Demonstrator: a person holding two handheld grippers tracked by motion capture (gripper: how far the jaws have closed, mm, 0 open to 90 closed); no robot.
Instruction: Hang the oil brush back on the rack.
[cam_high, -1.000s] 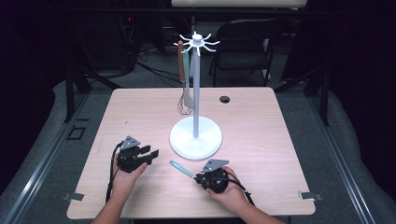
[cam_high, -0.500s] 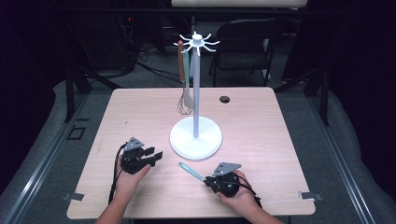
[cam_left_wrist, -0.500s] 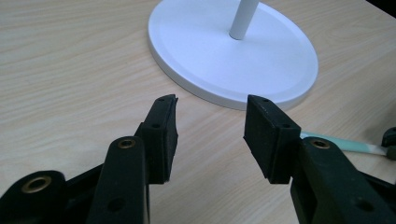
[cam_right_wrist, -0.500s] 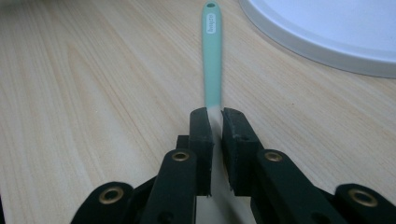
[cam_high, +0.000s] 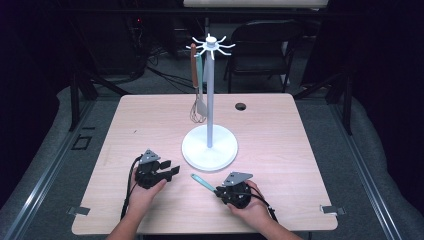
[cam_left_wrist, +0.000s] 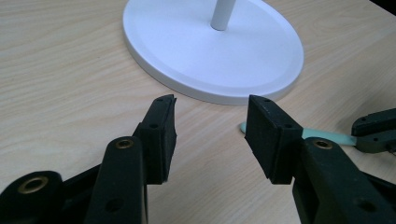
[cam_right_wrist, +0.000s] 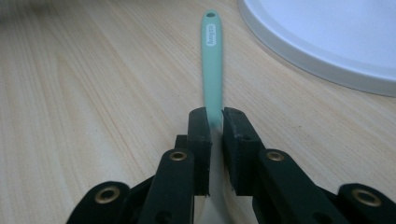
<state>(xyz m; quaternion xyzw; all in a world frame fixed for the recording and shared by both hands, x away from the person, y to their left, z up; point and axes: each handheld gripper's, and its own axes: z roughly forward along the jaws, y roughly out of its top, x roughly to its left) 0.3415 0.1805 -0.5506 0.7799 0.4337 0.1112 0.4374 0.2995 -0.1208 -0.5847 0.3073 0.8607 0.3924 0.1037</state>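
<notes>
The right gripper (cam_right_wrist: 211, 122) is closed on the mint-green utensil handle (cam_right_wrist: 211, 56), which lies low over the table (cam_high: 310, 150) just in front of the white stand base (cam_high: 209, 150). The left gripper (cam_left_wrist: 210, 126) stands wide open and empty, near the base. The handle looks light, slim, smooth and probably stiff, so it may swivel in a narrow pinch. A hold nearer mid-handle would steady it; the hanging hole (cam_right_wrist: 211, 15) at the tip should stay free.

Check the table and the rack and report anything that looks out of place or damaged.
Nothing looks damaged or spilled. One mint-green utensil is off the white rack: the right tongs clamp its handle low over the table, while a whisk and another utensil hang from the hooks. The left tongs stand open, holding nothing.
</notes>
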